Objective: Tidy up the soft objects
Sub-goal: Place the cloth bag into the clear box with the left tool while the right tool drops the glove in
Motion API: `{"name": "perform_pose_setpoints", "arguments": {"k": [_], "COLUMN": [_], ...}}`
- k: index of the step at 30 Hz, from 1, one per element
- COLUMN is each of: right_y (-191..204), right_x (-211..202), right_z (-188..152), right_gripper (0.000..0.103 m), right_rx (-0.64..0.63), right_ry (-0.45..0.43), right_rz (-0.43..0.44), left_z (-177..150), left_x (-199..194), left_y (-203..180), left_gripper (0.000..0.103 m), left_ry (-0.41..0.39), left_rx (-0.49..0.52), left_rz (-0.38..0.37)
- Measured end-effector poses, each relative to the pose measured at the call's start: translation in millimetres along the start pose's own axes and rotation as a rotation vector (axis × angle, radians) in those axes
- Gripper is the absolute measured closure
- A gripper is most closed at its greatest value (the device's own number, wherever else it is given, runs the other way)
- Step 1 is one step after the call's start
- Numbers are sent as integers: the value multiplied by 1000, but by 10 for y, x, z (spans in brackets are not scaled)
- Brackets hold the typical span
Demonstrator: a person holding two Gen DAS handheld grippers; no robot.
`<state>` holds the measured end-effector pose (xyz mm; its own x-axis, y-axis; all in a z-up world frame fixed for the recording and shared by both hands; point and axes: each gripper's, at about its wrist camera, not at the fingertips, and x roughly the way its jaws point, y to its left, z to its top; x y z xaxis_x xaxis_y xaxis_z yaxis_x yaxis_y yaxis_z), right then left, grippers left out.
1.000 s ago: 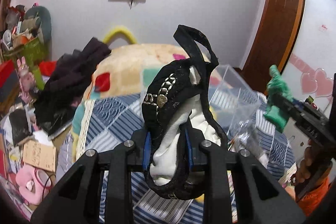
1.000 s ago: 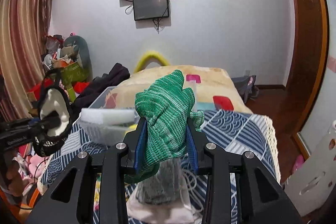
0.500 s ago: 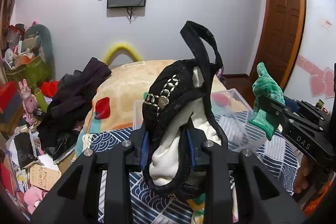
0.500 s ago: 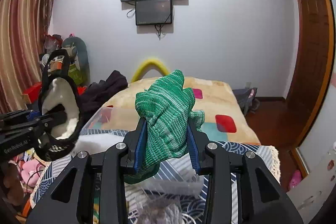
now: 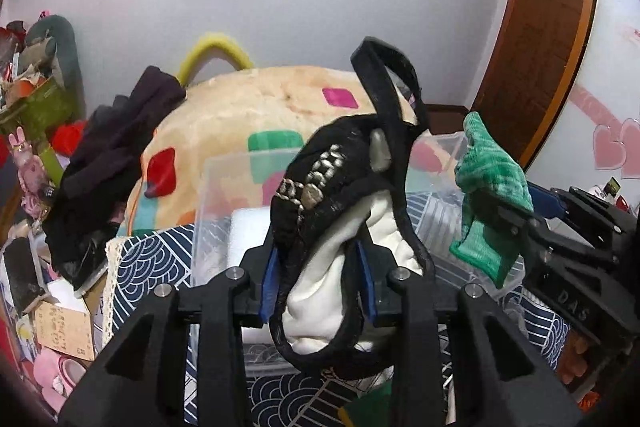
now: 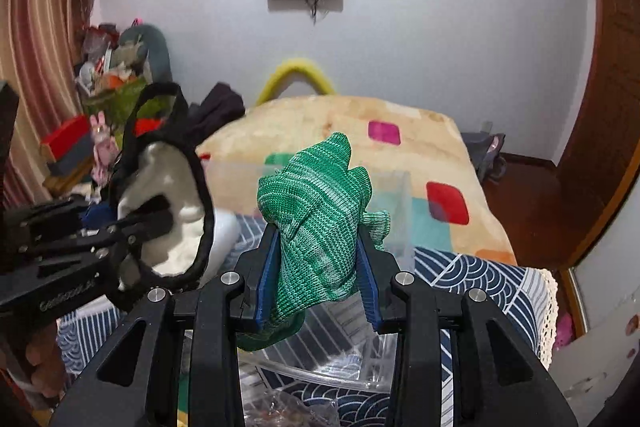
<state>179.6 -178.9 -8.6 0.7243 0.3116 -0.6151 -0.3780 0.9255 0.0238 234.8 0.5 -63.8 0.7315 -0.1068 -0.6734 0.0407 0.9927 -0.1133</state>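
Observation:
My left gripper [image 5: 318,279] is shut on a black and white padded garment [image 5: 344,211] with a black strap loop and holds it up above a clear plastic box [image 5: 224,171]. It also shows in the right wrist view [image 6: 168,203] at the left. My right gripper [image 6: 316,275] is shut on a green knitted glove [image 6: 320,211], held above the same clear box [image 6: 396,187]. The glove also shows in the left wrist view [image 5: 490,187] at the right, beside the garment.
The box stands on a blue patterned cloth [image 6: 480,283], [image 5: 148,267]. Behind it lies a beige blanket [image 5: 260,99] with coloured squares. Dark clothes [image 5: 108,163] hang at the left. A cluttered shelf [image 6: 112,83] stands by the curtain. A wooden door [image 5: 536,27] is at the right.
Both grippers have risen and moved forward over the clear box, still holding their items. The two grippers now sit closer together.

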Motion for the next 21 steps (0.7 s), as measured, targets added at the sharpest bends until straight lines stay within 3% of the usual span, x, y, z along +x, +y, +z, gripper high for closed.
{"name": "perform_pose_setpoints", "arguments": {"k": [4,6,8,9,11,15,19,21], "right_y": [31,36,46,42,42,28,8,6], "right_x": [73,106,129,138,123,16,-141,-220], "right_z": [-48,-34,-36,-30,-41,-13,17,33], "right_gripper": [69,69,66,64,50,37,18,17], "right_rx": [-32,-41,-52,-53,-59,-65,-71,-70], "right_ry": [52,71,101,112,128,103,55,31], "right_rz": [1,-4,1,0,3,12,-3,-11], "left_z": [-22,-33,-37,-37,-36,-51,-86,-124], "left_x": [47,34,5,-20,-87,-229,-414,-496], "left_y": [0,3,16,17,-7,-72,-104,-85], "left_gripper": [64,56,39,38,38,34,16,13], "left_ry": [9,9,5,-2,-23,-46,-71,-75], "left_rx": [14,19,13,12,23,62,73,70], "left_rz": [20,23,14,11,28,42,60,61]}}
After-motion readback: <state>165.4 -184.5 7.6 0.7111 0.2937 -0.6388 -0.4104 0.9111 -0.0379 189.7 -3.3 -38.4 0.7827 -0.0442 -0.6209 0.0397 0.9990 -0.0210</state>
